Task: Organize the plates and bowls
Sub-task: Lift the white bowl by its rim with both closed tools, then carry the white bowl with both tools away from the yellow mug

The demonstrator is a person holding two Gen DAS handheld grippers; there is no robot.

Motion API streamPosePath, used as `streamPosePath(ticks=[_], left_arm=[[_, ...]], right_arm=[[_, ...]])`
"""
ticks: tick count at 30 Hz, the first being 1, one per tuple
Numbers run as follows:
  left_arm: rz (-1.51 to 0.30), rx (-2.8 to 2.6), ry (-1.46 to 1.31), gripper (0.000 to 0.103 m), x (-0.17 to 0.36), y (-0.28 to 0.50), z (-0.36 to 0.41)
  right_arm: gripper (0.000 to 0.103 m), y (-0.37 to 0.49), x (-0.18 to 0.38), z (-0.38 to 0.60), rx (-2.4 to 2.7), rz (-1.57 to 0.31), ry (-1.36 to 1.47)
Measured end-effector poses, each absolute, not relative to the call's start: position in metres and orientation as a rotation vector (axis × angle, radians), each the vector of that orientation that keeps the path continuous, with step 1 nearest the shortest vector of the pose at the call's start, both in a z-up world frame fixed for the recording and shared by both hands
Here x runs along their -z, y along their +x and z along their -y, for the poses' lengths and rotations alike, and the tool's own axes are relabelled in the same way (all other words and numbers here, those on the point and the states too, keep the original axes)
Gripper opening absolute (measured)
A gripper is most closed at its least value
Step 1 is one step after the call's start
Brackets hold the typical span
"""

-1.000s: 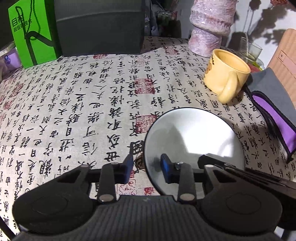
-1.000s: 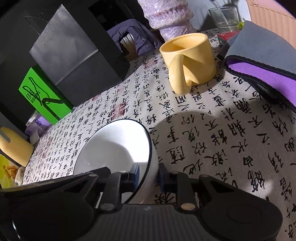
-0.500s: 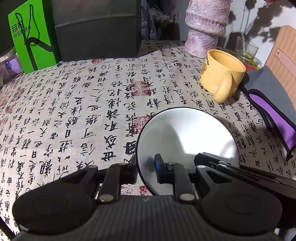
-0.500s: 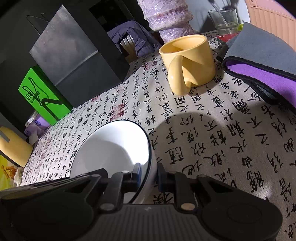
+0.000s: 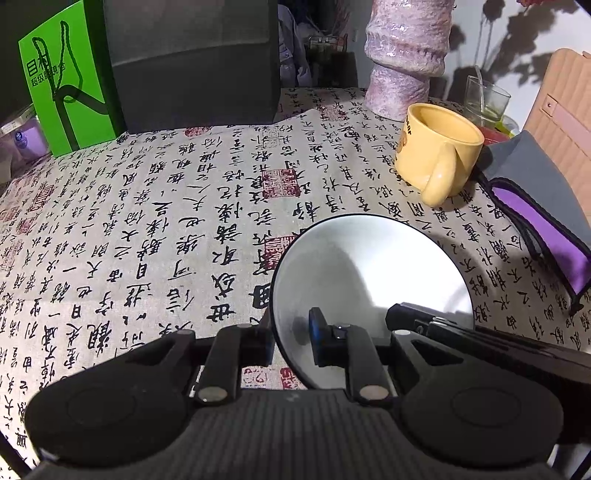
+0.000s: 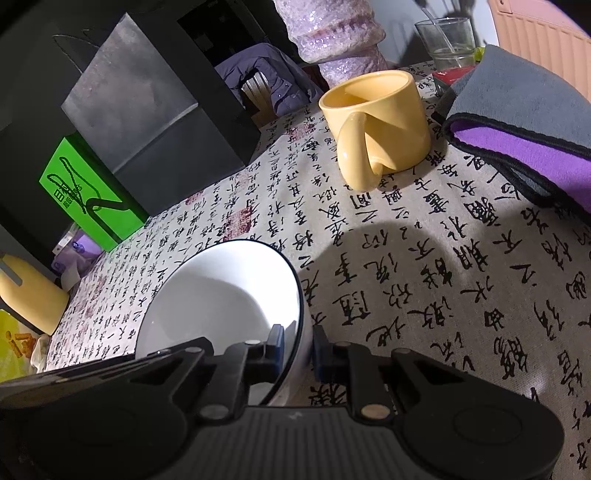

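The table is covered by a cloth (image 5: 155,221) printed with black calligraphy and red seals. At the far edge a dark grey box (image 5: 192,62) is seen, flanked on the left by a green carton (image 5: 70,92). A white wall (image 5: 491,33) at the far right is crossed by plant shadows. A chair (image 6: 258,88) is glimpsed beyond the table.

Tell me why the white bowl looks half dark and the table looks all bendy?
Left wrist view: a shadow covers the near side of the bowl; its far side glares bright. Right wrist view: the bowl's round shadow darkens the tablecloth. Both views: the fisheye lens curves the edges.
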State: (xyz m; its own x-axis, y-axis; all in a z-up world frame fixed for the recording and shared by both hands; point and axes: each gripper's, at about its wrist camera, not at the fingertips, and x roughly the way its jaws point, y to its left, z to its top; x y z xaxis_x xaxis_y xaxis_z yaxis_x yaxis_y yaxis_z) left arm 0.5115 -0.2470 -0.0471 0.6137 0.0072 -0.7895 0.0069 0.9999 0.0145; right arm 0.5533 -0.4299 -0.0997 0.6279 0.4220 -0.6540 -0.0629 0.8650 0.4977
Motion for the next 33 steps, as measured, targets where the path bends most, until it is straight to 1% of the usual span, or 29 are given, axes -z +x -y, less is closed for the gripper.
streamPosePath(ticks=[8, 17, 33], left_arm=[[-0.896, 0.002, 0.028, 0.019, 0.040, 0.504, 0.248], [-0.866, 0.006, 0.017, 0.019, 0.027, 0.492, 0.240], [-0.864, -0.003, -0.018, 0.018, 0.014, 0.479, 0.219]], right_arm=[[0.014, 0.547, 0.096, 0.428, -0.294, -0.831, 0.457], [0.014, 0.538, 0.079, 0.418, -0.309, -0.779, 0.414], [0.014, 0.528, 0.063, 0.399, -0.317, -0.780, 0.381]])
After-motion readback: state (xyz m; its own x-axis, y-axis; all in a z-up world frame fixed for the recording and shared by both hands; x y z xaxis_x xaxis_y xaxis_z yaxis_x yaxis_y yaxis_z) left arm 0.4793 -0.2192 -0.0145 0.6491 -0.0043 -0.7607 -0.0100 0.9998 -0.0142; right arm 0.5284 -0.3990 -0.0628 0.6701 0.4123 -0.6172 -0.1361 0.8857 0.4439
